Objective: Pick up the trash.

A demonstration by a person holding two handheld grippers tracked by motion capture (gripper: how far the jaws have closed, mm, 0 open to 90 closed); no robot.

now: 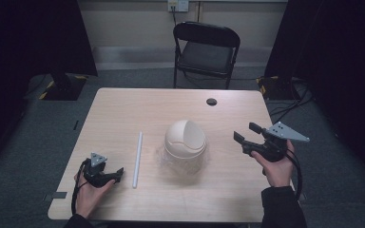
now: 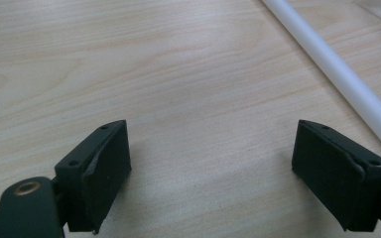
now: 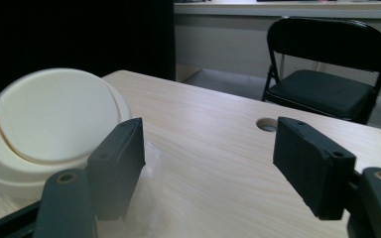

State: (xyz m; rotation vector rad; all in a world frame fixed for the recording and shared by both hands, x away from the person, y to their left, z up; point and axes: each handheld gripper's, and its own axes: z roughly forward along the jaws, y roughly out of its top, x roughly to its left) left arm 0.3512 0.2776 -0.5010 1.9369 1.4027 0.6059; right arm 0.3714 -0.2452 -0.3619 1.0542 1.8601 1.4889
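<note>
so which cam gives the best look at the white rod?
High view: the white rod shows whole, lying flat on the table between the left gripper and the domed bin. Left gripper view catches a close stretch of it, running off the right edge beside the open jaws.

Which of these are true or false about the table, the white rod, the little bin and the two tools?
1. The white rod lies flat on the table. True.
2. The left tool grips the rod. False: its jaws stand open on bare wood, the rod beside them.
3. The little bin has a domed cream lid. True.
4. The right tool is clamped on the bin. False: it is open and apart from the bin, to its right in the high view.
5. A black chair stands beyond the table. True.
</note>
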